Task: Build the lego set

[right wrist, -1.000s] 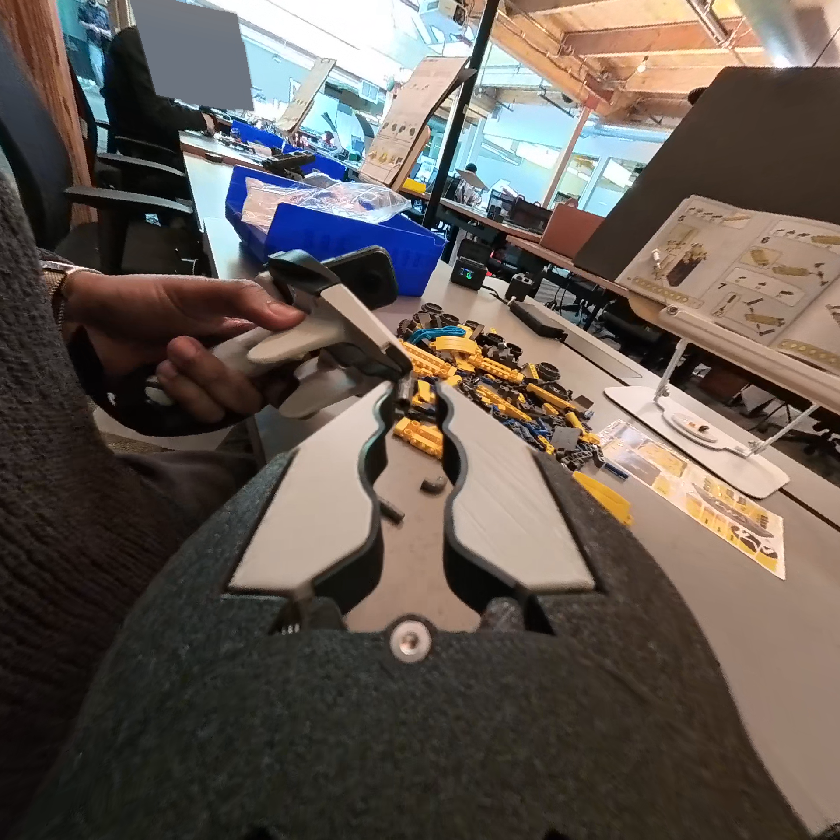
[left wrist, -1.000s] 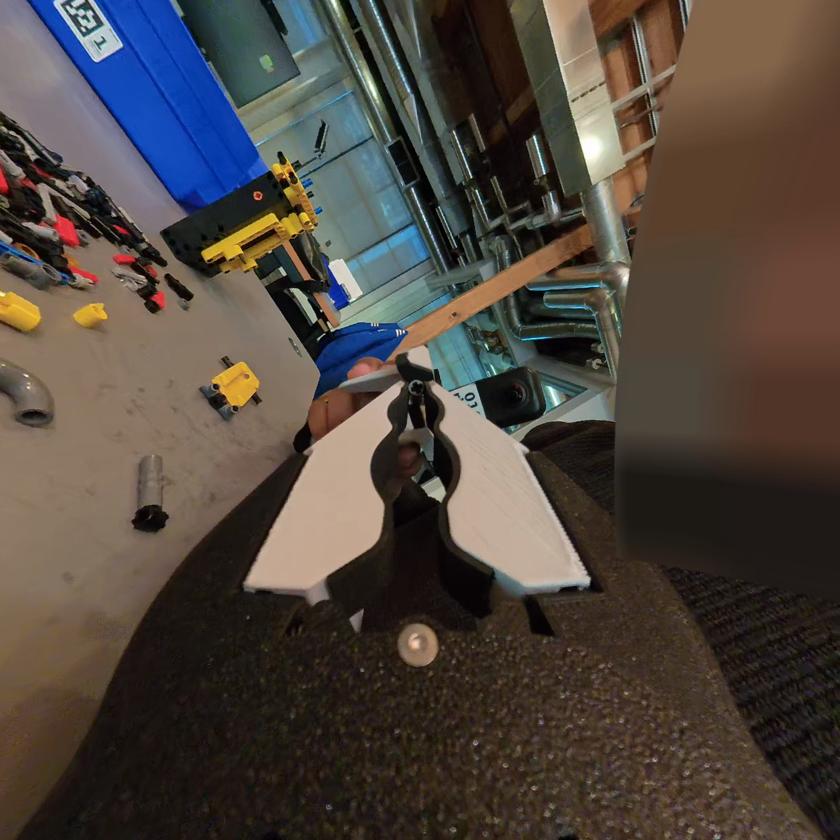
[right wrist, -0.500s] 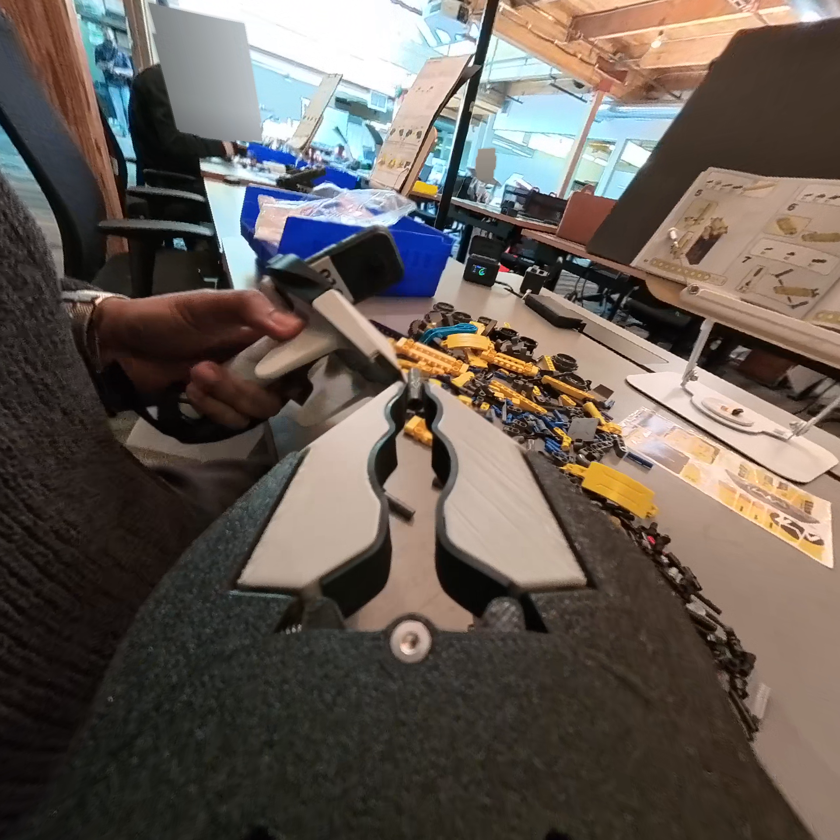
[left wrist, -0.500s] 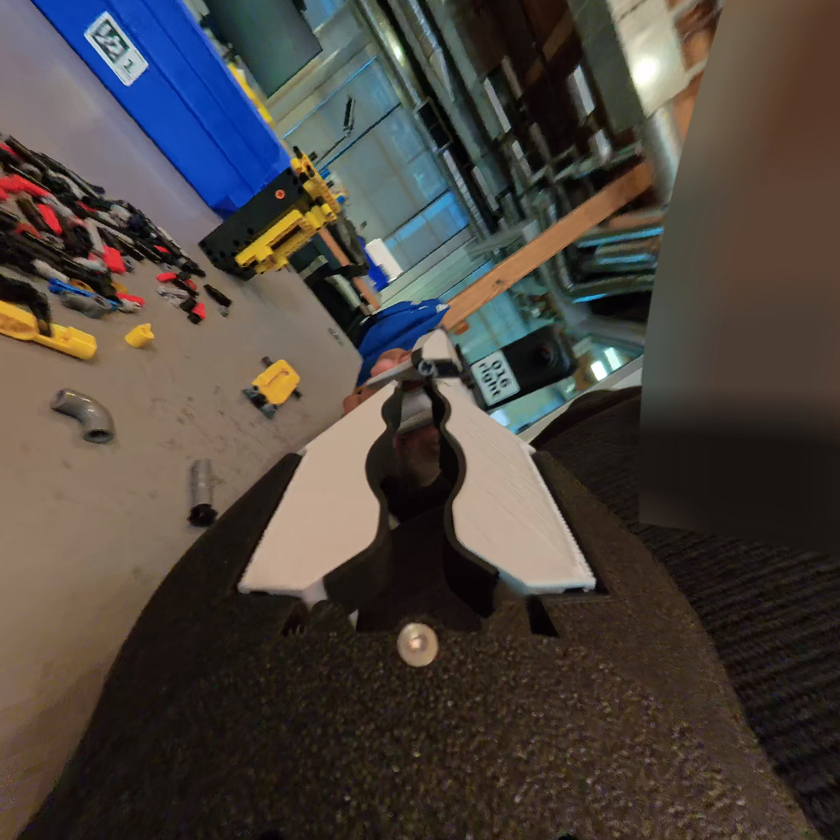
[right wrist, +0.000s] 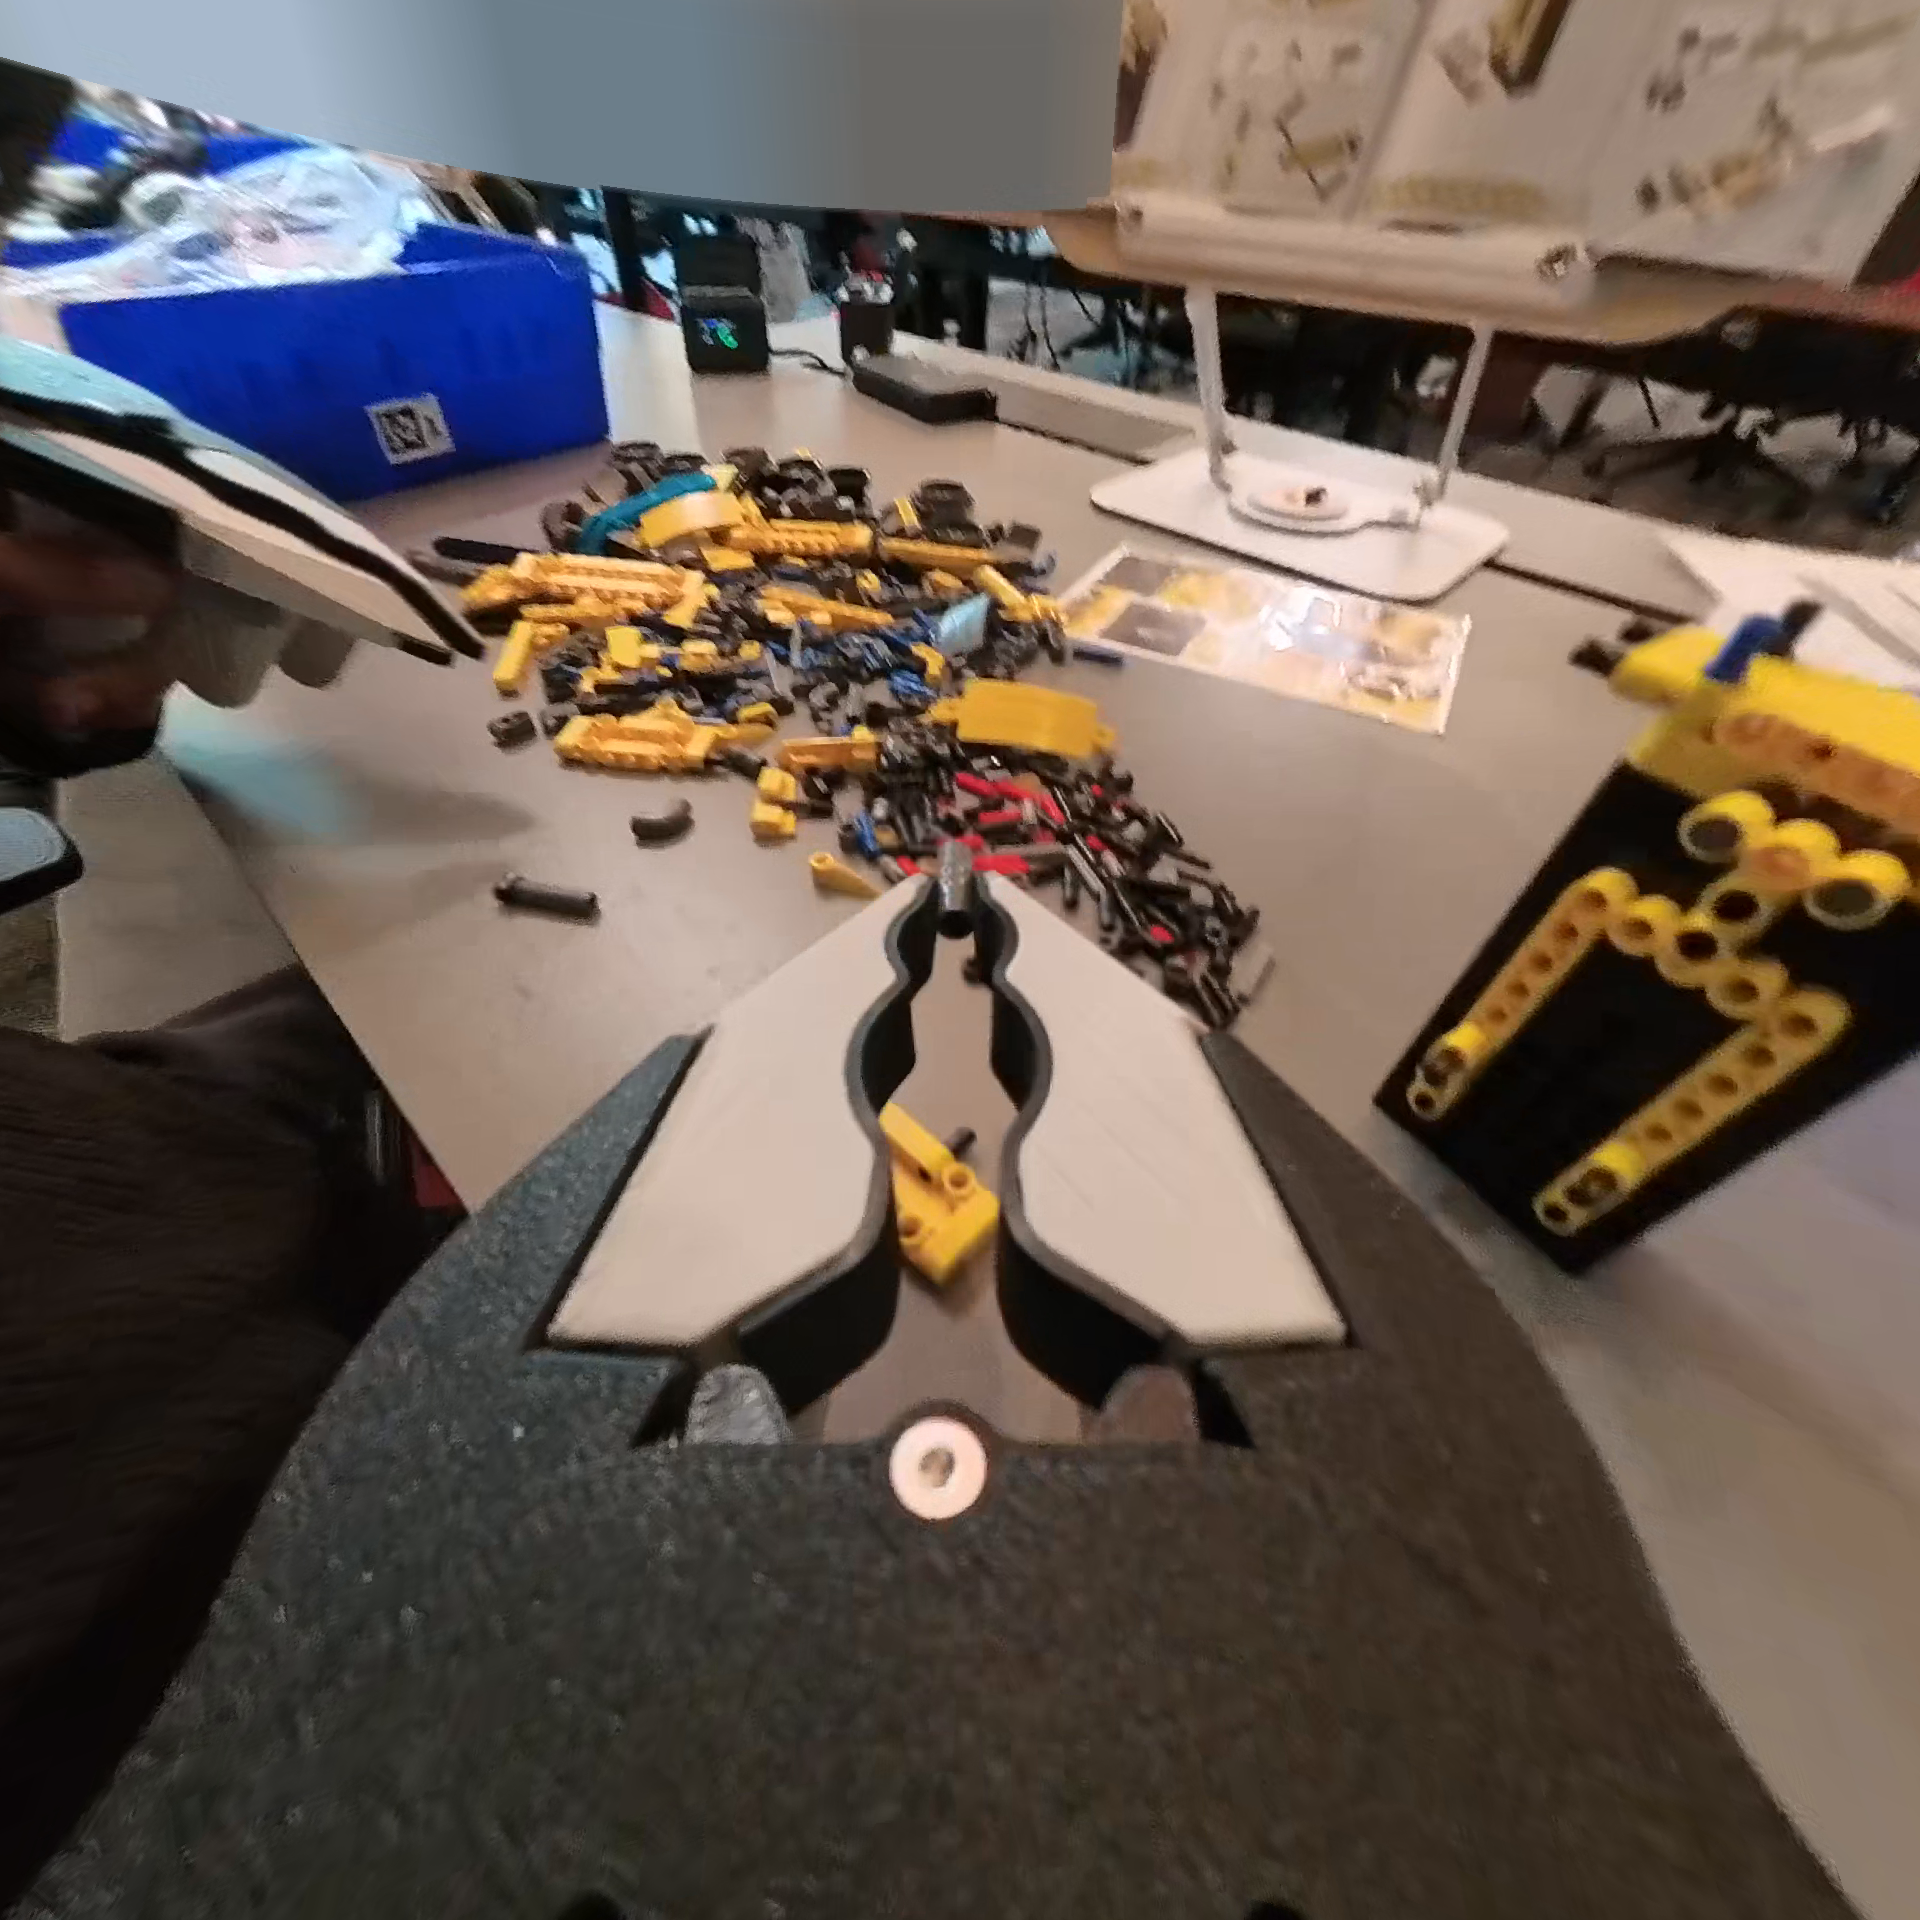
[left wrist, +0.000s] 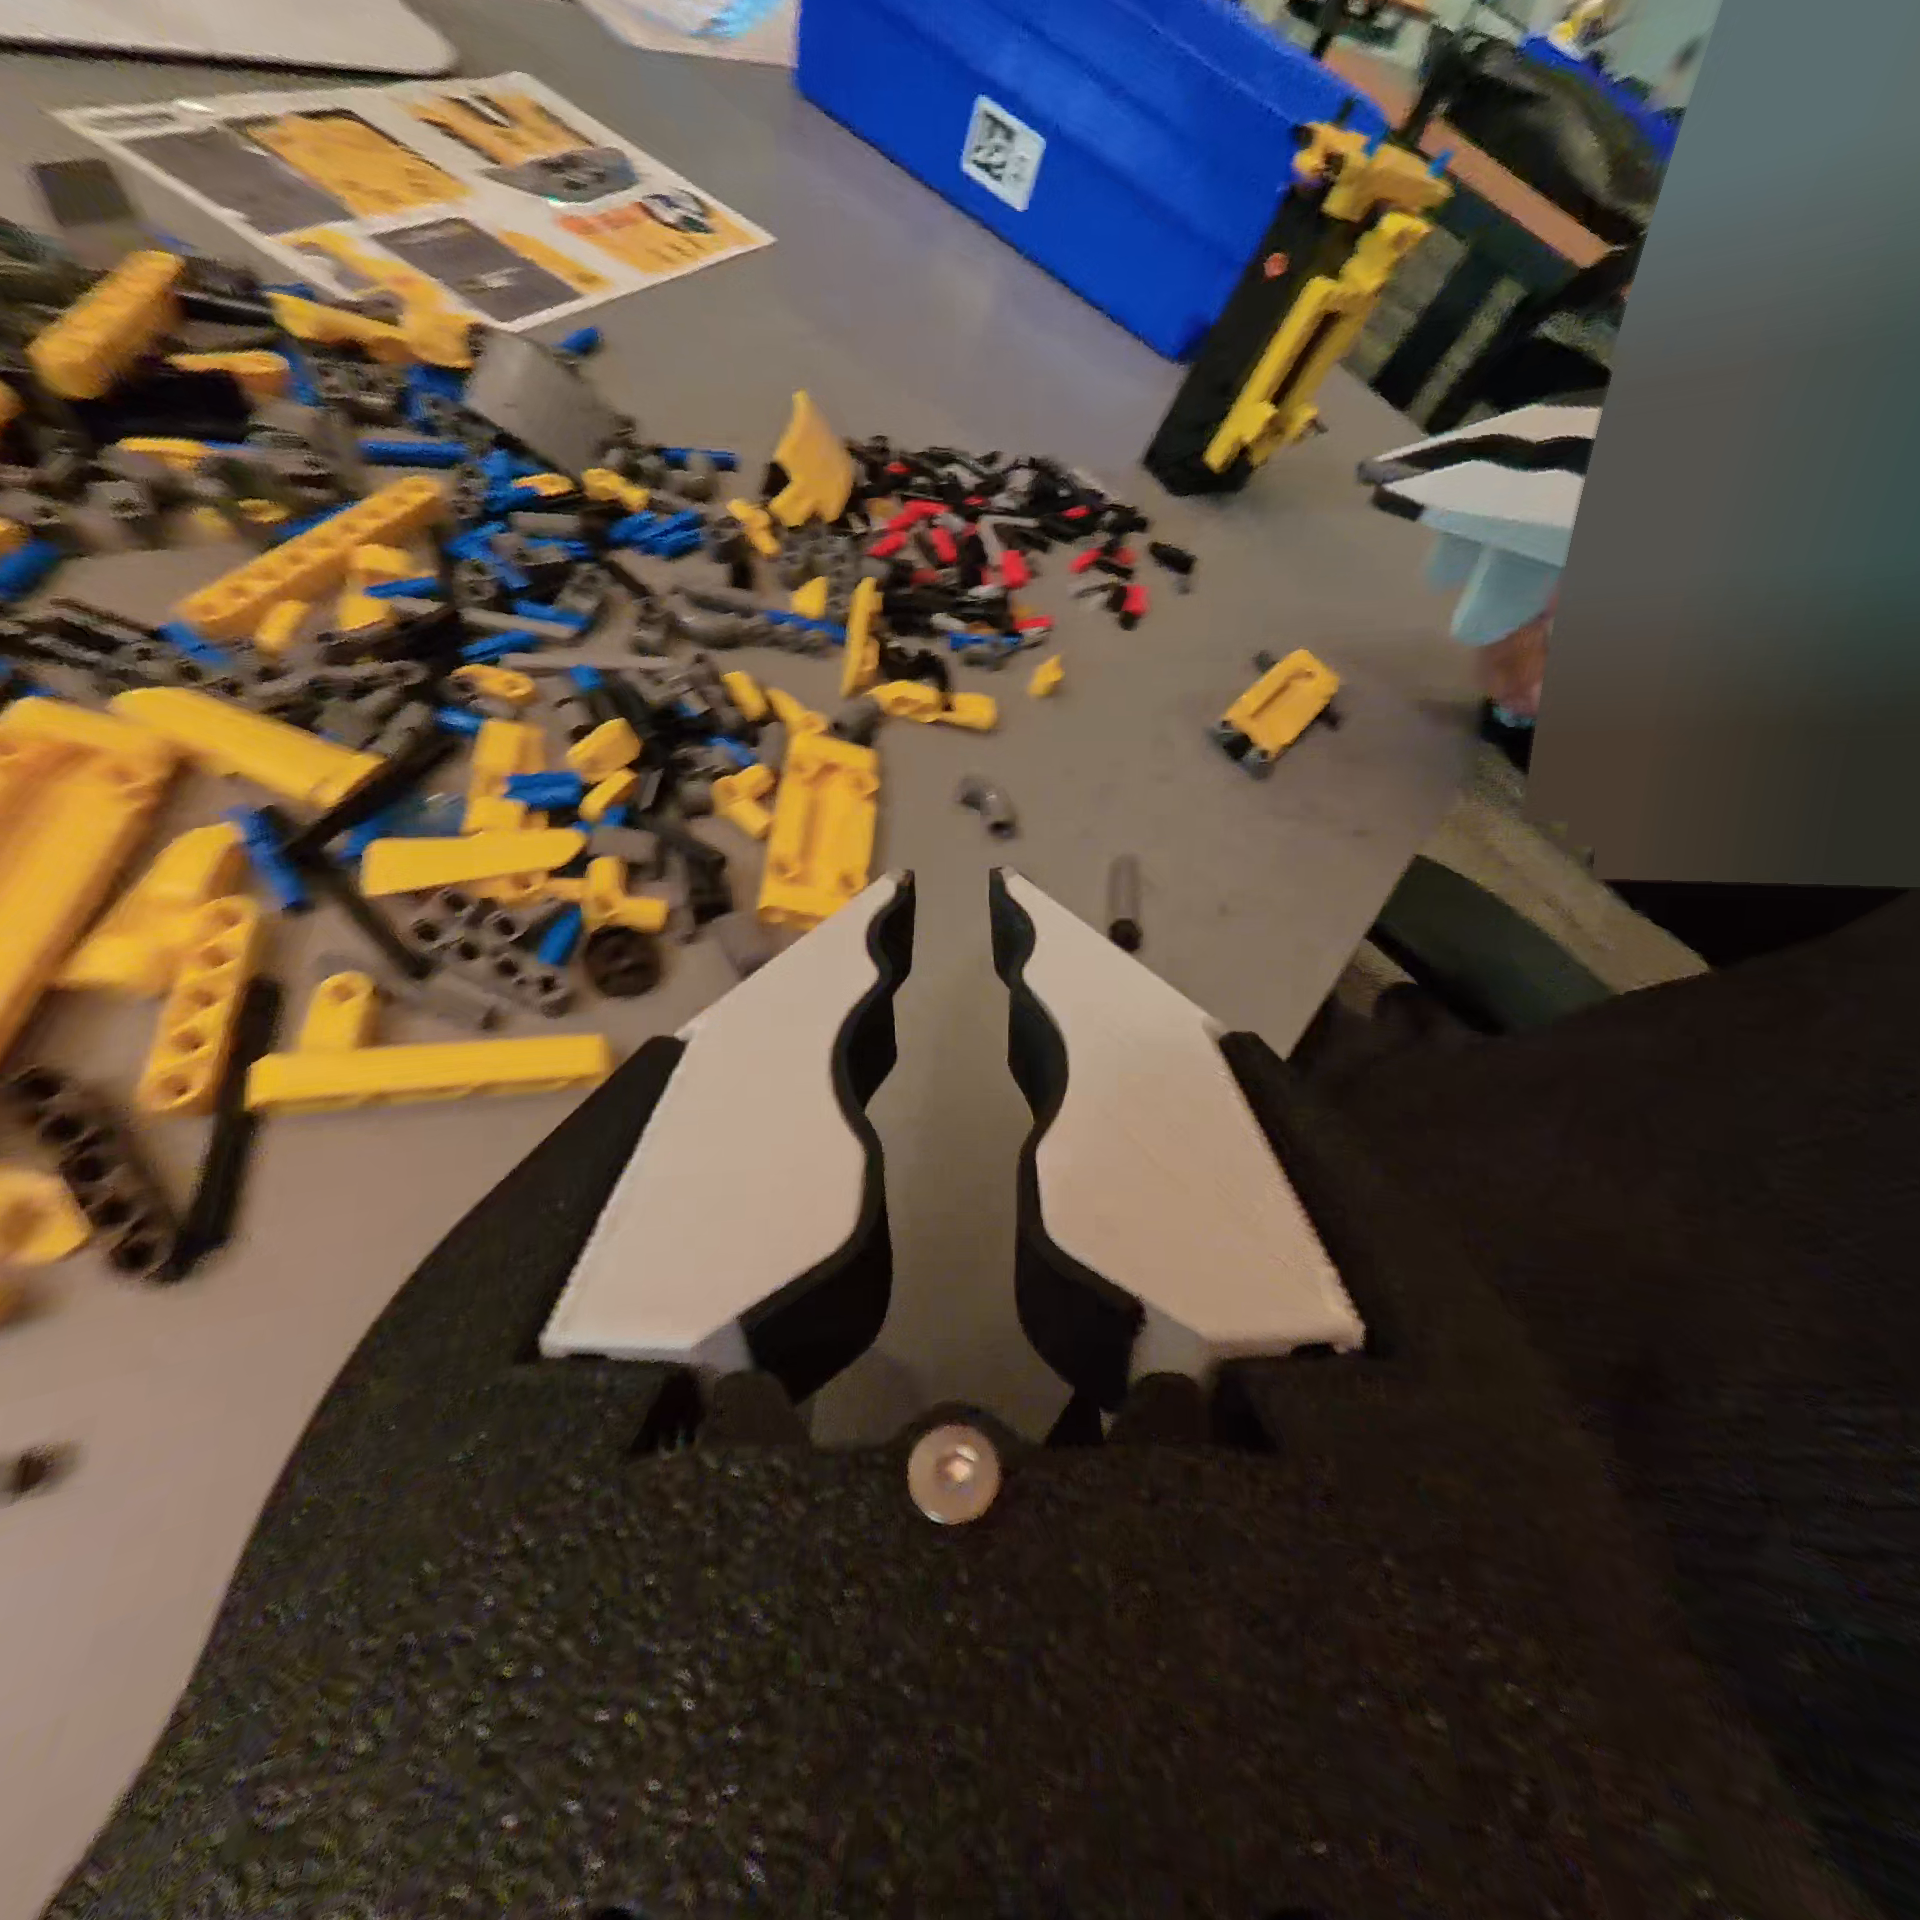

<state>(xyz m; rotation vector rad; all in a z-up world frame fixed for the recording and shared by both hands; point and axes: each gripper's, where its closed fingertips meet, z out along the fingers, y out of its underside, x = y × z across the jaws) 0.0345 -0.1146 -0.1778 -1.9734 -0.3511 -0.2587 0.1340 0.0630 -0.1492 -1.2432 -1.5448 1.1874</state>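
Note:
My left gripper [left wrist: 951,896] is open and empty, low over the grey table [left wrist: 1039,343] at the near edge of a pile of yellow, black and blue building pieces [left wrist: 540,665]. A dark pin [left wrist: 1122,896] lies just right of its tips. My right gripper [right wrist: 954,902] is shut on a small dark grey pin [right wrist: 954,868] and holds it above the table. A small yellow piece [right wrist: 935,1195] lies on the table below its fingers. Each gripper shows in the other's view: the right one [left wrist: 1475,488] and the left one [right wrist: 260,540].
A black and yellow assembly [right wrist: 1662,987] stands at the right, also in the left wrist view [left wrist: 1278,343]. A blue bin [left wrist: 1039,135] sits behind it. A white stand [right wrist: 1299,509] holds an open booklet. A leaflet [right wrist: 1278,634] lies flat. A grey elbow [left wrist: 987,805] and a yellow piece [left wrist: 1278,707] lie loose. My right fingertips sit around 20 cm from my left ones. From my right tips it is roughly 7 cm to the small yellow piece [right wrist: 935,1195]; from my left, 25 cm. The left camera catches it too, in the left wrist view [left wrist: 1306,673].
The two grippers met tip to tip around a small pin. My left gripper has opened, let go and swung down toward the pile. My right gripper keeps the pin.

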